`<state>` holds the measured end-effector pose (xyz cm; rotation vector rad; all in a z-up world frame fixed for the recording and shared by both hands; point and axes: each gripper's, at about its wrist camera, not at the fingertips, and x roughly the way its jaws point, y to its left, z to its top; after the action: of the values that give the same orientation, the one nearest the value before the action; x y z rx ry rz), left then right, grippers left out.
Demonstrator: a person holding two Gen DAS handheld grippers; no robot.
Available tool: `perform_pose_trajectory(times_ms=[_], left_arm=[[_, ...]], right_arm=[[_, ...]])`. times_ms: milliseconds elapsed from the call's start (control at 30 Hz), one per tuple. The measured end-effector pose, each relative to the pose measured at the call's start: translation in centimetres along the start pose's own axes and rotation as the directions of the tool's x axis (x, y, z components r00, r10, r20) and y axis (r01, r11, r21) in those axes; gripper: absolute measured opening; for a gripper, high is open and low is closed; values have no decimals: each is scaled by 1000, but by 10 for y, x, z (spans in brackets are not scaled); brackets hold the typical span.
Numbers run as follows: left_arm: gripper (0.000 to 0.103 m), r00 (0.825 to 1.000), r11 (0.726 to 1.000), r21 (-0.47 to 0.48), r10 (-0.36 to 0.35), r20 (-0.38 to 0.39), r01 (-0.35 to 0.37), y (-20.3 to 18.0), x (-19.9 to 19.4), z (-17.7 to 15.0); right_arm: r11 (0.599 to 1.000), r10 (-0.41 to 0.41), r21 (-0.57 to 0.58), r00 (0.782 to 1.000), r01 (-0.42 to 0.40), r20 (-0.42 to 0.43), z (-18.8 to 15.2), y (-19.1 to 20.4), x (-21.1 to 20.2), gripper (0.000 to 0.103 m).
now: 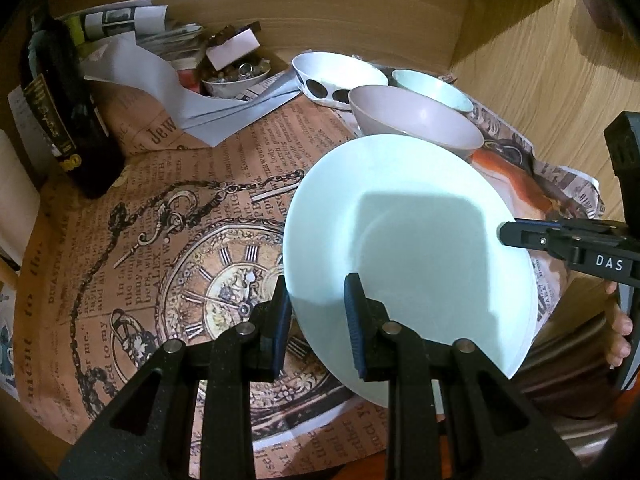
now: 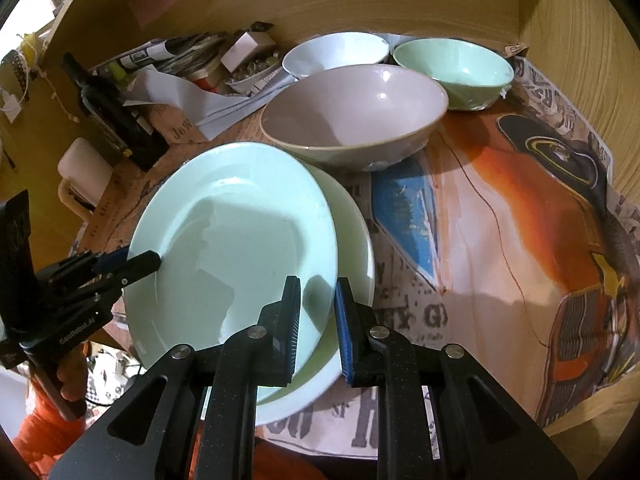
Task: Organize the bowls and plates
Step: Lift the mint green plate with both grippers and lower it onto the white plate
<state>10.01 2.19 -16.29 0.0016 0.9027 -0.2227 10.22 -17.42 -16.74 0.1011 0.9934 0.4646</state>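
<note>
Both tools pinch the rim of the pale green plate (image 2: 240,216) from opposite sides: the left tool (image 1: 320,320) and the right tool (image 2: 318,322). The plate is tilted above a white plate (image 2: 352,240) on the worktop (image 2: 480,208), near the grey bowl (image 2: 356,116).

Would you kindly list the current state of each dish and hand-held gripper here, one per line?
Left hand-held gripper: shut on the top plate's rim.
Right hand-held gripper: shut on the same plate's opposite rim.
Pale green top plate: tilted, held over the lower plate.
Lower plate: flat on the newspaper, empty.
Large grey bowl: upright, empty.
Green bowl: upright, empty.
White spotted bowl: upright, empty.
</note>
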Motion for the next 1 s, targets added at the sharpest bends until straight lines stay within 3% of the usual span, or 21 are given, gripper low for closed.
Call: perform_pose_trajectory(times_ms=[833,933,1000], left_arm=[[30,998,994,100,54,-22,-52,-7,14,8],[32,999,994,102,46,-21,-44,-7,15,10],[40,999,995,97,34,-23,-32,-6,16,10]], right_arm=[[1000,8,13,1000,-8,14,-10,-1,-6,18],[1000,7,11,1000,-7,16,-10,-1,-7,18],[1000,12,17,1000,-12,16,-9,-2,-7,18]])
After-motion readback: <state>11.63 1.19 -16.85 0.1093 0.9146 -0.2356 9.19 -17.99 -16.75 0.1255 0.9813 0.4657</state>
